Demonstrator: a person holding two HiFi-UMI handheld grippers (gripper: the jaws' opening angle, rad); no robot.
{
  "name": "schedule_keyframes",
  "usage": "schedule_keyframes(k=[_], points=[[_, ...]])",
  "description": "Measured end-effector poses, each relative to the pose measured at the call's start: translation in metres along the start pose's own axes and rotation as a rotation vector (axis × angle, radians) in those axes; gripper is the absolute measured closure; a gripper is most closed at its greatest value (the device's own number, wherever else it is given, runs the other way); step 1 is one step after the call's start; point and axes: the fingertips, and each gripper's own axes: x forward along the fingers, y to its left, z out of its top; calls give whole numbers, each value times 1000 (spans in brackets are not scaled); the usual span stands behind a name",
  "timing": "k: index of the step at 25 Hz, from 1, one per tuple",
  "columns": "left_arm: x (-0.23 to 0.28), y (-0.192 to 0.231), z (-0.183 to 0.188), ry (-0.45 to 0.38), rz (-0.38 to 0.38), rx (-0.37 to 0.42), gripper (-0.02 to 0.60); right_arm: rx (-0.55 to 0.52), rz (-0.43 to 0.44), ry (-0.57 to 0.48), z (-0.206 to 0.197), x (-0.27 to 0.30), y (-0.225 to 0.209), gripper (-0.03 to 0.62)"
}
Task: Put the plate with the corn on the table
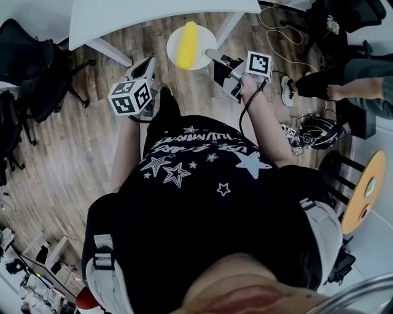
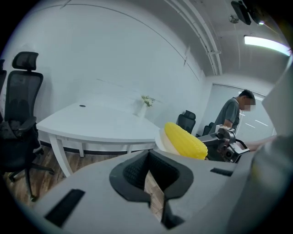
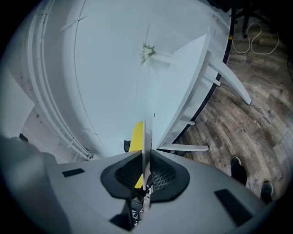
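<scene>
Pinching the rim of the plate (image 1: 174, 44), the right gripper (image 3: 144, 176) is seen with its pads pressed onto the thin white edge, which runs straight up the middle of the right gripper view. The corn (image 1: 187, 44) is carried on the plate, lying lengthwise across it, yellow and whole.

The left gripper (image 2: 153, 196) is held alongside, at the left of the head view. Its pads are all but pressed together, only a sliver of floor is shown between them, and nothing is held. The plate is not touched by it.

The plate is found at upper centre of the head view, held in the air over the wood floor (image 1: 73, 159), just short of the edge of the white table (image 1: 153, 18). No contact between plate and table is shown.

A small vase of flowers (image 2: 144, 104) is noted on the far side of the table top. The near part looks bare. An office chair (image 2: 20, 123) at far left and a person (image 2: 231, 114) at the right of the left gripper view are both well apart from the plate.

Progress, as judged: pickup done, carry under way. Left to do: the plate is to be brought over the table top, set down flat and let go. The corn could roll if the plate is tipped.
</scene>
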Motion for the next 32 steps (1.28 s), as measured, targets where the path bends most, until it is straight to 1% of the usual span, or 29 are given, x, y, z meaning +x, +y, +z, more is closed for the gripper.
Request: schedule_keyframes(k=[3,7,9,12,15,21,26,32], points=[[27,26,19,-3,-8,-4,577,-3,-1,-11,27,29,0,559],[54,51,40,13,-27,19,577,-5,11,-41,56,58,4,559],[65,66,53,16,-40,24,577,4,3,-48,68,77,3,559],[83,101,73,26,-50,16,577,13,-18,-48,88,113,0,559],[97,135,88,31,-46,-1,577,19,-20,-50,105,145,0,559],[124,184,106,48,-67,-15,577,24,-34,-78,133,194,-3,559],[145,204,121,58,-103,-10,577,34,-41,-94,151,219,-3,559],[158,219,128,65,-113,-27,577,35,-41,-97,164,235,-3,559]])
